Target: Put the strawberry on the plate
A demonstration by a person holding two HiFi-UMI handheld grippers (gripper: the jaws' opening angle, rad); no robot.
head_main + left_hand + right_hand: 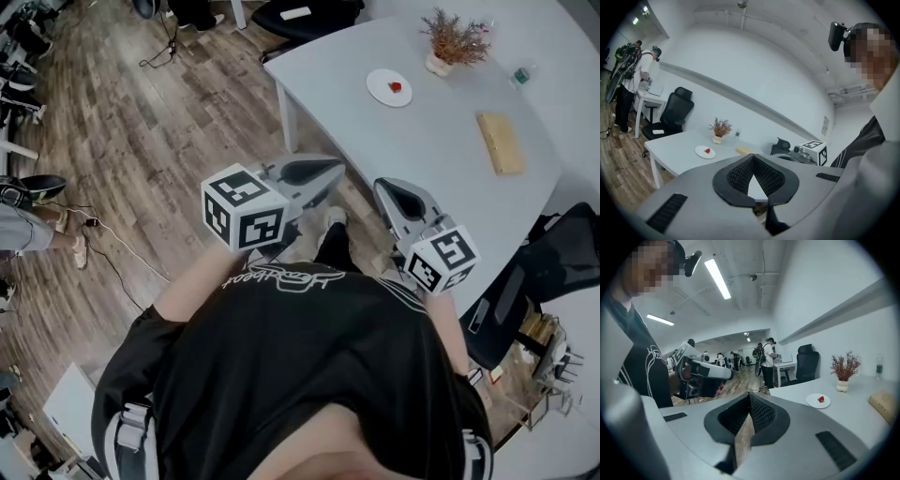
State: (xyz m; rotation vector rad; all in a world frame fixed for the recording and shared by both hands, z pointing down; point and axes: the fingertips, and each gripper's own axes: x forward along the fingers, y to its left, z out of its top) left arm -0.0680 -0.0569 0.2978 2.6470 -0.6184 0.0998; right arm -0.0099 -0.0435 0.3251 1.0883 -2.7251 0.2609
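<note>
The fingers [737, 174] of the left gripper [330, 170] are pressed together at their tips, with only a narrow wedge of bare space behind the meeting point and nothing caught in it. The fingers [762, 415] of the right gripper [385, 186] are drawn together in the same way and are just as empty. Both grippers are held up in front of the person's black shirt [309, 356], side by side but apart, near the closest edge of the white table [422, 150]. The strawberry [396, 87] lies on the small white plate [376, 86], a little off its middle, and the plate sits on the table well apart from both grippers. Beyond the plate stands a pot of dried twigs [456, 42], and to its right a pale wooden block [500, 142] lies flat on the table.
</note>
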